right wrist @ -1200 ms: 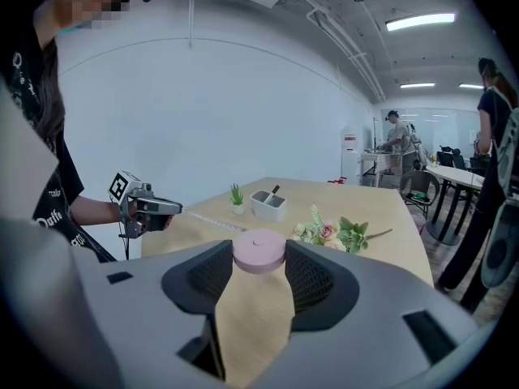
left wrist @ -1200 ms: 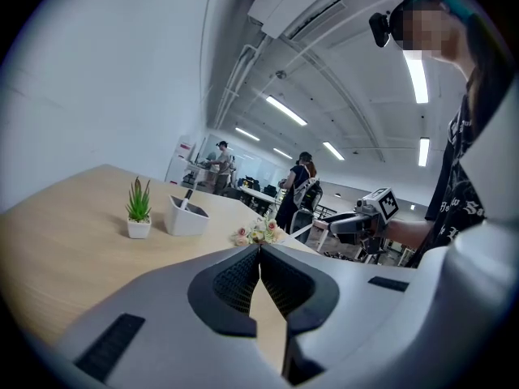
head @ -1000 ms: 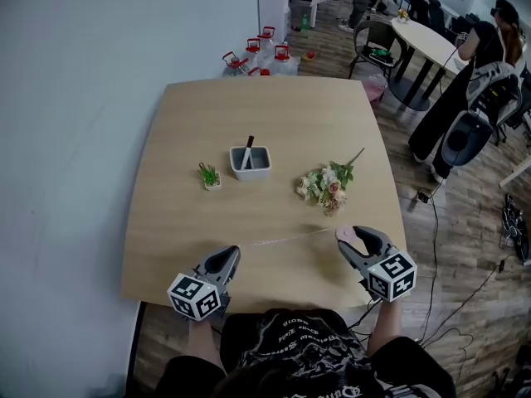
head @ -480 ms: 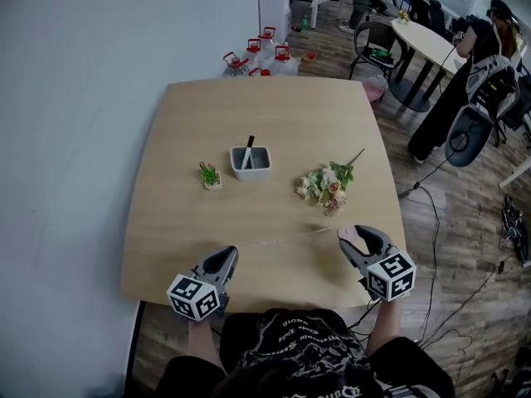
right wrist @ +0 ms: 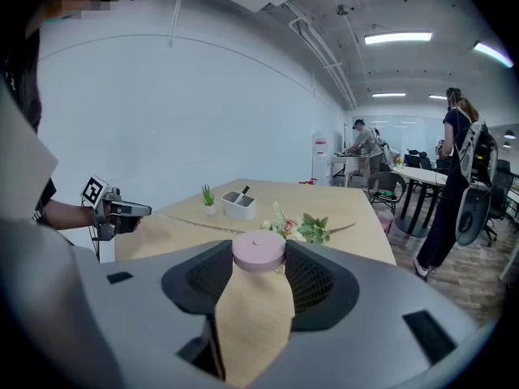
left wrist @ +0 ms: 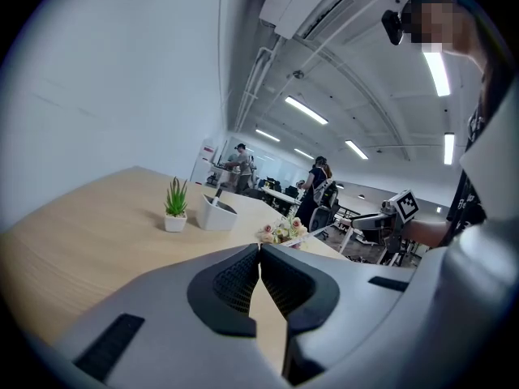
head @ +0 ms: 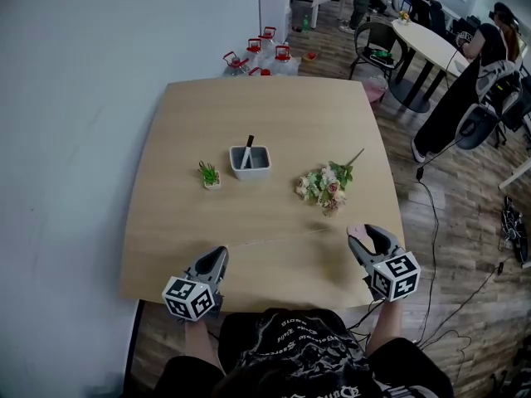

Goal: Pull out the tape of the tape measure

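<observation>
My left gripper has its jaws pressed together, and the thin end of the tape is nipped right at their tips. My right gripper stands fairly wide, with both ribbed pads clamped on the sides of the tape measure. Its round case sits between the jaw tips with its flat top up.

Both tools are over the near edge of the wooden table, well apart from each other. The left one is at the near left, the right one at the near right. Just ahead of my right gripper and a little to its left lies a bunch of flowers, its stem pointing away from me. Farther ahead, between the lines of the two tools, stands a white holder with a dark stick leaning in it. A small potted plant stands just beside it, on my left gripper's side. Past the far edge of the table are clear jugs with red caps. Nothing lies on the stretch of table between my two tools.

The case is pale pink with a small dimple in the middle of its top. From it the tape runs out as a thin, pale, nearly straight strip across to the left jaws, low over the wood. I cannot tell whether it touches the table.
</observation>
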Available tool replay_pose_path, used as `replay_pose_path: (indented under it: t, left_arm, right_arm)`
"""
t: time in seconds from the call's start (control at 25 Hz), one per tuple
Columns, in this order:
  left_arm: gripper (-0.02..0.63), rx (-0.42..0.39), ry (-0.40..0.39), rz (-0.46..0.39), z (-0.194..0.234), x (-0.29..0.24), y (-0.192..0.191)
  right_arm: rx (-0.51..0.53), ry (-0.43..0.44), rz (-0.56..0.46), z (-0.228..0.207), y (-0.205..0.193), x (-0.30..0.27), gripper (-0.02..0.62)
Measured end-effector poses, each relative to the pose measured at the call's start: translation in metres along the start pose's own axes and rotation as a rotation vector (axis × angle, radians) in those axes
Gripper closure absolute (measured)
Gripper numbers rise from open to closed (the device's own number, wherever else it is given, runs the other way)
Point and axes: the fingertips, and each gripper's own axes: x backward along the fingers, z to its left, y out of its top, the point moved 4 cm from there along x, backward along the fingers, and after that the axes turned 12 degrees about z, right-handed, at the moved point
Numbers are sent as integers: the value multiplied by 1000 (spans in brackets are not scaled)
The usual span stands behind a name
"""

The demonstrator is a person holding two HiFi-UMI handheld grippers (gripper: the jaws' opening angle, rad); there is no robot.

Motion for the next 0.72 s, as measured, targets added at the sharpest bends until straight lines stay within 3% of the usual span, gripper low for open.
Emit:
replay_pose_path:
  t: [0.72]
  left_arm:
    - [594, 23, 23, -7, 1, 1, 3]
  right_arm:
    - [-12, 11, 14, 4, -1, -6, 376]
